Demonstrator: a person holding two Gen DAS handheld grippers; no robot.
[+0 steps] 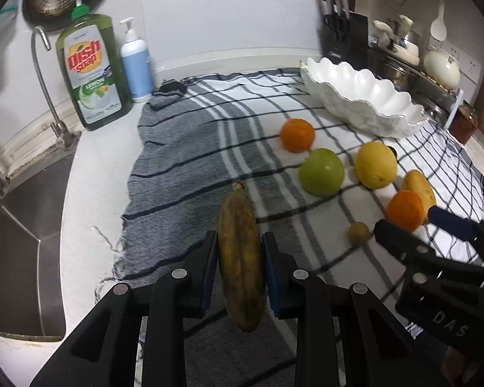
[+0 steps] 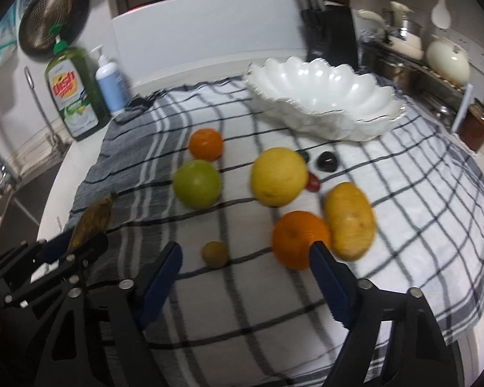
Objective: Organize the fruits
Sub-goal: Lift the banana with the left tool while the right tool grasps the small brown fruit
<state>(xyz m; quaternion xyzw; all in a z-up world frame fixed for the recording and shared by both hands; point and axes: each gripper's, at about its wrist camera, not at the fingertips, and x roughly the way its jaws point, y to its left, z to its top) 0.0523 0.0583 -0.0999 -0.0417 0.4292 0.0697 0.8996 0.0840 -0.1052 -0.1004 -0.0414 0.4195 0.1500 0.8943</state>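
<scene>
My left gripper (image 1: 238,245) is shut on a brown-spotted banana (image 1: 240,258) and holds it above the checked cloth (image 1: 184,161). My right gripper (image 2: 247,254) is open and low over the cloth. A near orange (image 2: 297,235) lies just inside its right finger (image 2: 326,267), and a small kiwi (image 2: 214,254) sits ahead between the fingers. Beyond them lie a yellow mango (image 2: 350,221), a large yellow citrus (image 2: 279,176), a green apple (image 2: 196,183) and a second orange (image 2: 206,144). An empty white scalloped bowl (image 2: 322,96) stands behind the fruit.
Two dark small fruits (image 2: 326,161) and a red one (image 2: 313,182) lie by the citrus. A sink (image 1: 25,251) and tap are on the left, with a dish soap bottle (image 1: 90,71) and pump bottle (image 1: 135,61) behind. A knife block (image 1: 342,35) and pots stand at the back right.
</scene>
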